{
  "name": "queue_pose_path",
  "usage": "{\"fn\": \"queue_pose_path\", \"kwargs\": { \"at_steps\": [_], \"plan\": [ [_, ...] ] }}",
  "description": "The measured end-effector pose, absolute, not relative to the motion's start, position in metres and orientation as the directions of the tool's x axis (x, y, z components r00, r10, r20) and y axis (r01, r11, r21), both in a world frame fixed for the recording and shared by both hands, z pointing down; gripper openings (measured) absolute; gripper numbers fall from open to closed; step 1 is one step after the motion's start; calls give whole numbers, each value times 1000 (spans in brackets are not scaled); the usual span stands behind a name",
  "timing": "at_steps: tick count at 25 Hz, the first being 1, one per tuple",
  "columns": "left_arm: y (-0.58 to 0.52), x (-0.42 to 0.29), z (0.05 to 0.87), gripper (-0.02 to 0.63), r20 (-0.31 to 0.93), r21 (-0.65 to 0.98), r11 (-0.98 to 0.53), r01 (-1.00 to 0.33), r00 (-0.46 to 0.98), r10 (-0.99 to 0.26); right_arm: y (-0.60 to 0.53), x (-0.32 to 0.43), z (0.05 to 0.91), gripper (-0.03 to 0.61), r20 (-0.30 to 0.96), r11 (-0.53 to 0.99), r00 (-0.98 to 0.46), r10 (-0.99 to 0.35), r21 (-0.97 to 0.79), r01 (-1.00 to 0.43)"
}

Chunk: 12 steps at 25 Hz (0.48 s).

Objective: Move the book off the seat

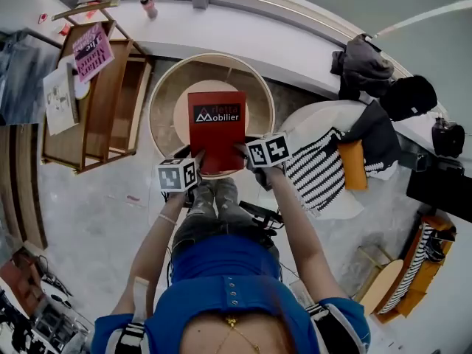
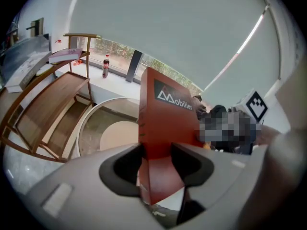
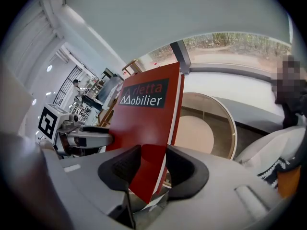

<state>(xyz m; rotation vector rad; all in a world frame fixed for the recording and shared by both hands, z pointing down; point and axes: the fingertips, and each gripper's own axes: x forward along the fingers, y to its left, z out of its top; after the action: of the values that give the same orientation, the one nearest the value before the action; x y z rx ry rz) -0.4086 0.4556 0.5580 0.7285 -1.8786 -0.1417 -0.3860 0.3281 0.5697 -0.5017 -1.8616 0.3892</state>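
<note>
Over the seat (image 1: 166, 116), left tool (image 1: 198, 159) and right tool (image 1: 245, 150) pinch the book (image 1: 216, 127); wooden rack (image 1: 110, 98) alongside.

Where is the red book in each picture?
Head view: red book at centre, over the round seat.
Left gripper view: book at centre, between the jaws; seat to its left.
Right gripper view: book centre-left, between the jaws; seat to its right.
Shared landmark: the round seat.
</note>
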Motion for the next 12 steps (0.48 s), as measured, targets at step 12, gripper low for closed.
{"fn": "queue_pose_path", "kwargs": {
  "at_steps": [12],
  "plan": [
    [461,-451,744,190,863,405,821,-403,-127,-489,336,-414,757,167,821,844,-263,508,-535,-39]
  ]
}}
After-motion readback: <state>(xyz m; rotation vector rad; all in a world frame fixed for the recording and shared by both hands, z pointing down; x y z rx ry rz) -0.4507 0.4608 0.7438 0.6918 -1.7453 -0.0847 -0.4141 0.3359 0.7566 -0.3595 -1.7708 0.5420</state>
